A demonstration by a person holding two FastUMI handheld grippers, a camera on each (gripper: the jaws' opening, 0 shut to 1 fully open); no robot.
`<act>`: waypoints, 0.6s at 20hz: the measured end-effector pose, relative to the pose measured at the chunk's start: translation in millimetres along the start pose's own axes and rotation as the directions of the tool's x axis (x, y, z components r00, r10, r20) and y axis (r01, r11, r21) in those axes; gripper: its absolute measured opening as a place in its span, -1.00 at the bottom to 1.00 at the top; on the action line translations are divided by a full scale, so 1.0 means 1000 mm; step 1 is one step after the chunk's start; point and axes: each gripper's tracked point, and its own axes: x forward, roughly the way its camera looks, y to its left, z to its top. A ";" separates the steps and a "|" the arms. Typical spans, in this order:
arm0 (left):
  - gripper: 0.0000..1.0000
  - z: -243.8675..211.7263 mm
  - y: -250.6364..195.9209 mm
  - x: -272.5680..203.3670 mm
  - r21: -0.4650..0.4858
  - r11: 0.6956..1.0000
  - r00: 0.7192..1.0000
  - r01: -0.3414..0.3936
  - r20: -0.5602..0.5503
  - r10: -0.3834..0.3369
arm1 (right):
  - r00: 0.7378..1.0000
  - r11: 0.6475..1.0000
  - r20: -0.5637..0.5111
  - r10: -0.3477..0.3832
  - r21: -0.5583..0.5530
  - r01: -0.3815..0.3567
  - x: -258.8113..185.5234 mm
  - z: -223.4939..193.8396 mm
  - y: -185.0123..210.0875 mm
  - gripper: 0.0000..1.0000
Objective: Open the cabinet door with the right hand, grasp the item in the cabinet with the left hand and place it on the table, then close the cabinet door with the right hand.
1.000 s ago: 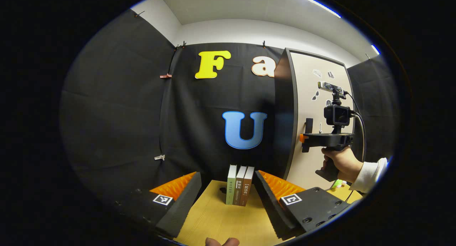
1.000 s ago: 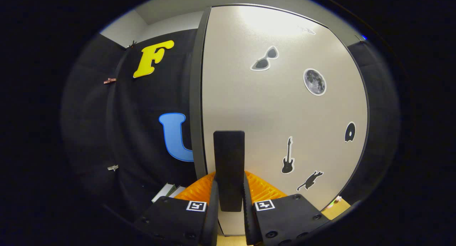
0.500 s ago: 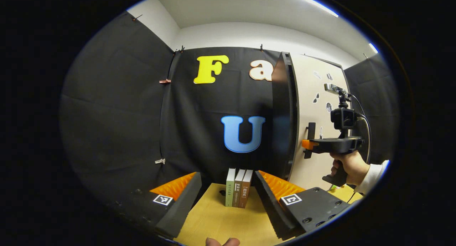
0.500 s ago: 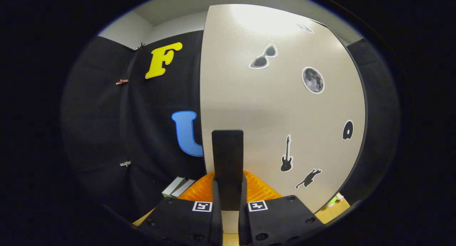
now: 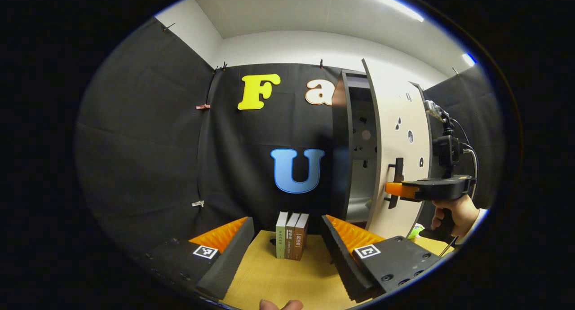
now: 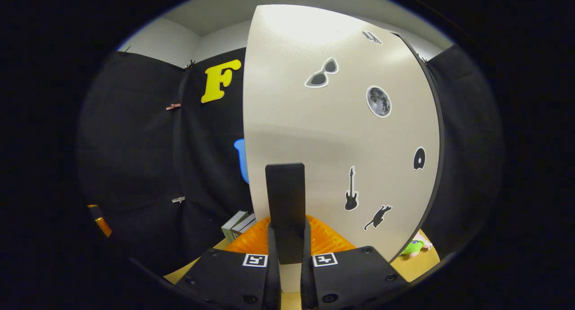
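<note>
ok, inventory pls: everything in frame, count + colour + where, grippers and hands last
cabinet door: 1, beige, dark stickers on its face, swung partly open.
door handle: 1, black, upright on the door, between the right gripper's jaws.
cabinet: 1, dark frame, pale inside showing past the door edge.
books: 3, green, grey and brown spines, upright together on the table.
table: 1, light wood, under the books.
small item: 1, green with pink, on the table beyond the door's lower right edge.
left gripper: 1, jaws open, aimed at the books.
right gripper: 1, jaws shut on the door handle.
hand: 1, white sleeve, holding the right gripper's grip.
</note>
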 end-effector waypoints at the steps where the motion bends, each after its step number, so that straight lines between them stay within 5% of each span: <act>1: 0.89 -0.002 -0.003 -0.004 -0.003 1.000 1.000 0.000 -0.001 0.000 | 1.000 1.000 -0.004 0.009 0.000 -0.009 -0.010 0.000 -0.004 -0.58; 12: 0.89 0.000 -0.031 -0.012 0.005 1.000 1.000 0.009 0.002 -0.009 | 0.999 0.998 -0.024 0.029 0.048 -0.028 -0.088 0.000 -0.052 -0.58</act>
